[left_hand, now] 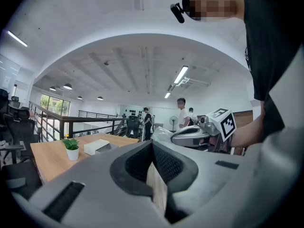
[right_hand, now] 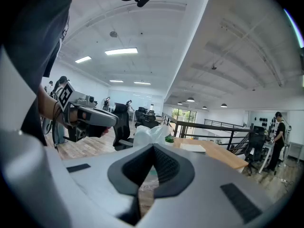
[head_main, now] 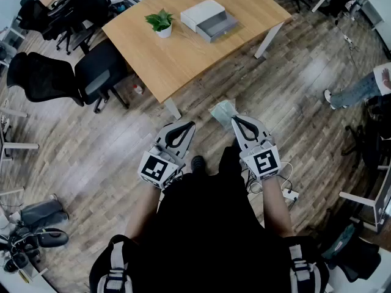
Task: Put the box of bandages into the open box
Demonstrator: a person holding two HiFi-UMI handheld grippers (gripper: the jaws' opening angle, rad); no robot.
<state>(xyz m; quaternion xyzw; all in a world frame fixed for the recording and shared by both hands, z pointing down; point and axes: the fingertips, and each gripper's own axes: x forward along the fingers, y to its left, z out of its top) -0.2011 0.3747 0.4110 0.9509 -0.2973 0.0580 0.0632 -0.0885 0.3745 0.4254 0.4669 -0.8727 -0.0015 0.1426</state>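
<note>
I stand on the wooden floor short of the table (head_main: 177,60). The open box (head_main: 208,18), white with a grey drawer pulled out, lies on the table beside a small potted plant (head_main: 160,23). My right gripper (head_main: 234,121) is shut on the box of bandages (head_main: 222,110), a pale packet in crinkled clear plastic that sticks out past the tips. The right gripper view shows that plastic (right_hand: 149,134) just beyond the closed jaws. My left gripper (head_main: 188,126) is shut with nothing in it, level with the right one. In the left gripper view, the open box (left_hand: 97,146) is far off.
Black office chairs (head_main: 101,72) stand left of the table, with more desks beyond. A person's leg (head_main: 357,90) shows at the right edge. A white power strip (head_main: 288,194) lies on the floor by my right side. Bags and shoes (head_main: 36,224) sit at lower left.
</note>
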